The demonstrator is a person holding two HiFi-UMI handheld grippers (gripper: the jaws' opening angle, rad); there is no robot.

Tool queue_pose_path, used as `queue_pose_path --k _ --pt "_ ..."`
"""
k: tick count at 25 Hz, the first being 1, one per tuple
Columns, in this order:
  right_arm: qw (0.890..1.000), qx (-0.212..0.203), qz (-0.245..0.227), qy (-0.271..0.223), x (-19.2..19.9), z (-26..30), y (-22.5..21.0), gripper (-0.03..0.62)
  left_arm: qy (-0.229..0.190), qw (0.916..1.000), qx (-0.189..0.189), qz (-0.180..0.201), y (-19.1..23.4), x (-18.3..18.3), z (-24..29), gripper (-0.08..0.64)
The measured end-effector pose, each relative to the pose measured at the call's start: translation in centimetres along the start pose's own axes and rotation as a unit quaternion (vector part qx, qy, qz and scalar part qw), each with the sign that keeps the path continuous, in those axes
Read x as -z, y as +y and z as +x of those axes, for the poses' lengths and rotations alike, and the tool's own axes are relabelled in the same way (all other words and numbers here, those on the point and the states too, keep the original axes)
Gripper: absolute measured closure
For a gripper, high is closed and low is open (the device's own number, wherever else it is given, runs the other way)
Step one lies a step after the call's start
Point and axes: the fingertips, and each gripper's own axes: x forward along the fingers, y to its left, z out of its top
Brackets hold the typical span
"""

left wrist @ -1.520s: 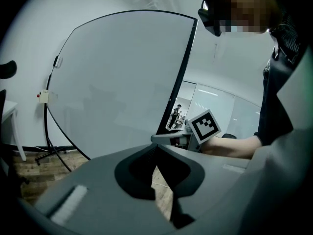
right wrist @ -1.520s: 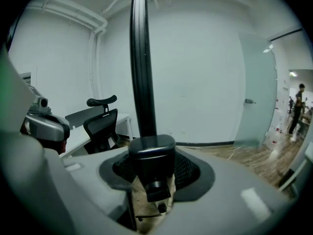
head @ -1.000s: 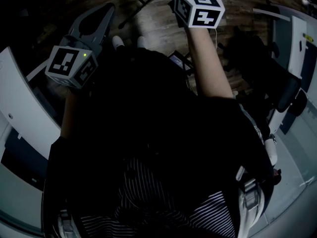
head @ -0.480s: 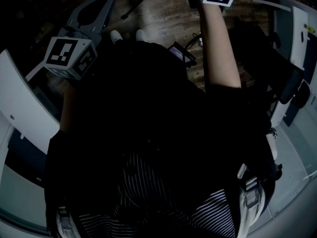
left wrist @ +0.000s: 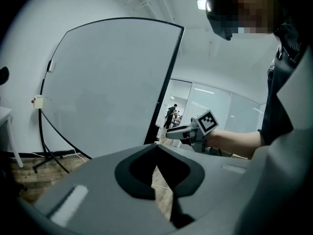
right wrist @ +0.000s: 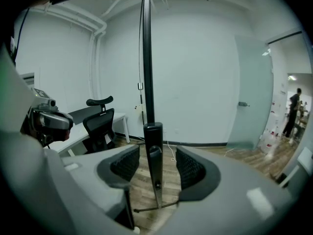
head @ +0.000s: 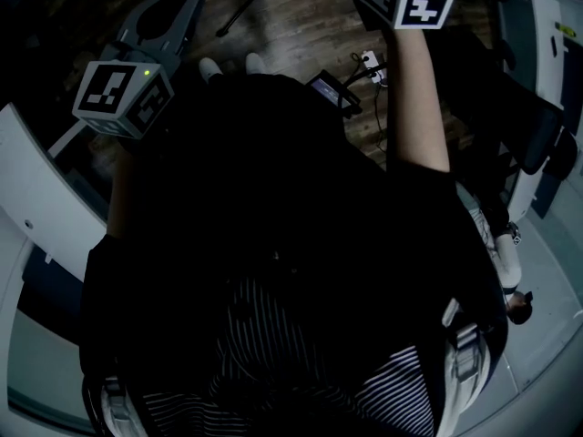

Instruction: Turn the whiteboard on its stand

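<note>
White walls (right wrist: 195,82) and a wood-plank floor (right wrist: 142,190) surround the whiteboard (left wrist: 112,87), which stands upright on its stand (left wrist: 46,146), its black-framed panel turned at a slant to the left gripper view. In the right gripper view it is edge-on, a thin dark line running down into a black side post (right wrist: 153,151). That post sits between the jaws of the right gripper (right wrist: 156,151), which are opening. A gap shows on either side, so the pads (right wrist: 128,163) appear clear of it. The left gripper (left wrist: 157,147) is held away from the board, jaw tips pressed together on nothing. An office chair (right wrist: 100,124) stands near the far wall.
</note>
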Motion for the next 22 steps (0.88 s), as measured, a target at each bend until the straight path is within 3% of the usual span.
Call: queue_pose_path --k 7,13,18,20,22 --pt "0.999 -0.018 0.036 -0.034 -0.2 -5.1 0.4 0.365 -0.019 0.9986 0.039 0.029 -1.4 -1.6 0.5 0.56" --pt "0.997 -0.035 0.031 -0.054 -0.9 -7.8 4.3 0.365 -0.034 0.9963 0.063 0.048 -2.4 -2.9 0.6 0.56" --pt "0.996 -0.031 -0.007 -0.08 -2.3 -8.6 9.5 0.379 -0.047 0.995 0.072 0.052 -2.9 -3.5 0.7 0.56" --pt "0.995 -0.034 -0.012 -0.092 -2.3 -9.2 10.7 0.412 -0.045 0.9948 0.075 0.054 -3.2 -3.2 0.7 0.56" --pt "0.994 -0.038 -0.012 -0.101 -2.1 -9.8 11.2 0.568 -0.045 0.9937 0.082 0.061 -3.9 -3.1 1.0 0.56"
